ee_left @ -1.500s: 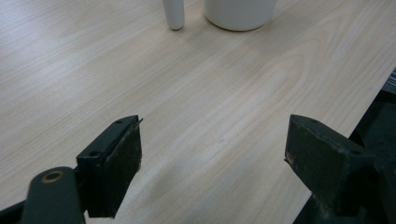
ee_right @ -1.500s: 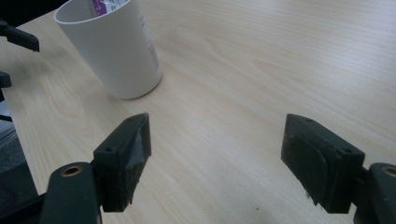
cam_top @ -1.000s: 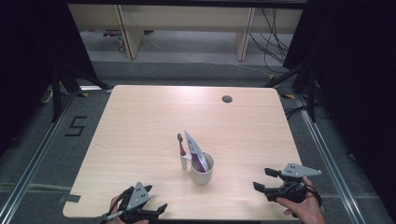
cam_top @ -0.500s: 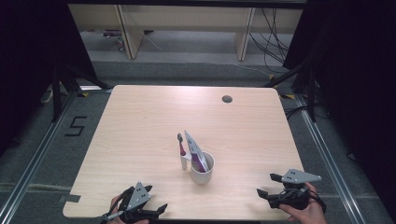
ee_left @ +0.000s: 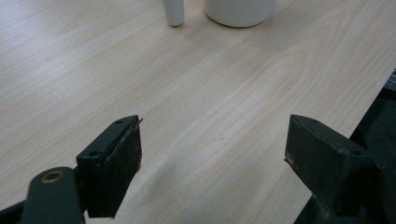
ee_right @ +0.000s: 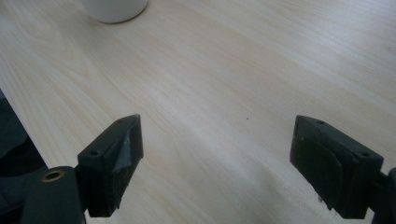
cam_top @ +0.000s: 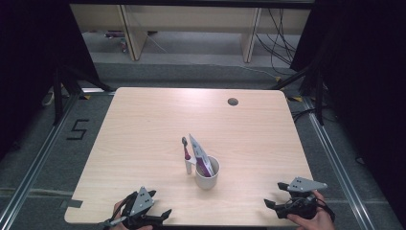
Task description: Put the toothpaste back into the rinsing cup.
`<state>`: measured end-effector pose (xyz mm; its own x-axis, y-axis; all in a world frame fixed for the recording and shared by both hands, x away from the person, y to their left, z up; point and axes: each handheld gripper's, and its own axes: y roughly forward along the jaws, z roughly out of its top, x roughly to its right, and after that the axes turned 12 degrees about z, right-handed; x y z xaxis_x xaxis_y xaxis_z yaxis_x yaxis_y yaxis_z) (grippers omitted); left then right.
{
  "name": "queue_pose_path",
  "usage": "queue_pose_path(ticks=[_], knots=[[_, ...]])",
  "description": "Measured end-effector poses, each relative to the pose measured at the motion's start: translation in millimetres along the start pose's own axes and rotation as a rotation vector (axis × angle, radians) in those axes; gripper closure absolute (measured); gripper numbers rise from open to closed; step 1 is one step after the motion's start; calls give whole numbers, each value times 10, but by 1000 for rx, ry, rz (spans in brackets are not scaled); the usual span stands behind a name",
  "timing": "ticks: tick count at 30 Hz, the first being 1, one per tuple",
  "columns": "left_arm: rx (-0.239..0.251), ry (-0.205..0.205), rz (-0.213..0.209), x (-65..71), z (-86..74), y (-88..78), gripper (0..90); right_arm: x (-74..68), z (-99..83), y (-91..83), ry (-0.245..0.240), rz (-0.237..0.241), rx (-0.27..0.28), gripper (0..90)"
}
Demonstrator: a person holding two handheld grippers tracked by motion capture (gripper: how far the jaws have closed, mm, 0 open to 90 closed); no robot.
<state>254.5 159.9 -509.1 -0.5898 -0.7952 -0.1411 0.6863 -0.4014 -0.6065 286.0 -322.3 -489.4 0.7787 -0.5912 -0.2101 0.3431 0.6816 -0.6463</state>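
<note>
A white cup (cam_top: 207,173) stands near the middle of the wooden table (cam_top: 143,124), holding a toothpaste tube (cam_top: 199,154) that leans up and left. A toothbrush (cam_top: 186,157) stands upright beside the cup's left side. My left gripper (cam_top: 163,214) rests at the table's front edge, left of centre, open with nothing between its jaws. My right gripper (cam_top: 273,206) sits at the front right corner, also open and empty. The cup's base (ee_left: 239,10) and the toothbrush's white foot (ee_left: 173,13) lie ahead of the left jaws. The cup's base (ee_right: 115,9) appears at the top left of the right gripper view.
A dark round cable hole (cam_top: 233,101) sits near the table's far right. Metal rails and grey floor surround the table, with a "5" marked on the floor (cam_top: 79,129) at left. Wooden shelving legs stand behind.
My right gripper has drawn back toward the front edge and slightly right. The left gripper, cup, tube and toothbrush have stayed put.
</note>
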Motion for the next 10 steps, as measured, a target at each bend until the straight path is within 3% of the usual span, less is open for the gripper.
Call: queue_pose_path(ticks=[10], knots=[[-1,-2,-2,3,1,3,183,-26,-15,12,15,7,-17,174]])
